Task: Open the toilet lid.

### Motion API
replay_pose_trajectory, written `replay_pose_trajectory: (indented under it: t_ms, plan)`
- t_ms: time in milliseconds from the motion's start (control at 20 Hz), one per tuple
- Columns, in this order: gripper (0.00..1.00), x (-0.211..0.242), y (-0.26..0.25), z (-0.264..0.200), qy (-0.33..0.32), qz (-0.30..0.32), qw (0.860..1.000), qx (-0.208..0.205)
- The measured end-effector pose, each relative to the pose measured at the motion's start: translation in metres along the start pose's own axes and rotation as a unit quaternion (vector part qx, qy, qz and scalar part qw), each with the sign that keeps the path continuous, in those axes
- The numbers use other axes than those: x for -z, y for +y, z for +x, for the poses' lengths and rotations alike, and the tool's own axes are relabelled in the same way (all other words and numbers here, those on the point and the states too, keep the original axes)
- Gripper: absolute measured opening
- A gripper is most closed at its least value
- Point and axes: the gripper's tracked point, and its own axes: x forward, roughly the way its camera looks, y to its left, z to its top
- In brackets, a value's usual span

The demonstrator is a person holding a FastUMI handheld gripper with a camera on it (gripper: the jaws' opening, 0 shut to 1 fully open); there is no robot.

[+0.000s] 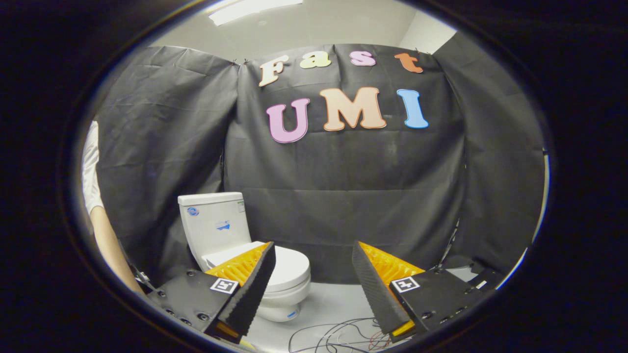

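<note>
Black cloth walls enclose the booth, with a pale grey floor beneath. At the bottom of the frame the gripper stands with its two fingers spread wide and nothing between them; the left finger and right finger touch no object. Just behind the left finger, in the lower left of the frame, sits the white toilet, its tank against the cloth wall. The toilet lid lies flat and closed on the seat, partly hidden by the left fingertip, and appears well beyond the fingers' reach. Loose cables lie on the floor between the fingers. A person's arm shows at the far left. Assessment: no part of the task is done; the approach, the catch under the lid's front edge and the lift all remain.
</note>
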Motion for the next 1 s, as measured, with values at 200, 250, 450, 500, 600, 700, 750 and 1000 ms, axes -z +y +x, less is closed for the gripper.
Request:
replay_pose_trajectory:
  t_ms: [200,250,450,500,600,700,750,1000]
  plan:
    - [0.98,-0.0005,-0.0004,-0.0003,0.000,0.000,1.000,0.000]
    - [0.98,-0.0007,-0.0002,-0.0004,0.000,0.000,1.000,0.000]
    - [0.98,-0.0006,-0.0003,-0.0004,0.000,0.000,1.000,0.000]
    - [0.98,-0.0006,-0.0004,0.0003,0.000,0.000,1.000,0.000]
    - [0.98,-0.0005,0.0001,-0.0003,-0.001,0.001,1.000,0.001]
    - [0.98,-0.0007,-0.0009,0.0000,-0.001,0.001,1.000,0.001]
    - [0.98,-0.0007,-0.0007,0.0001,0.001,0.001,1.000,0.002]
    - [0.97,-0.0010,-0.0007,-0.0003,-0.001,0.002,1.000,0.004]
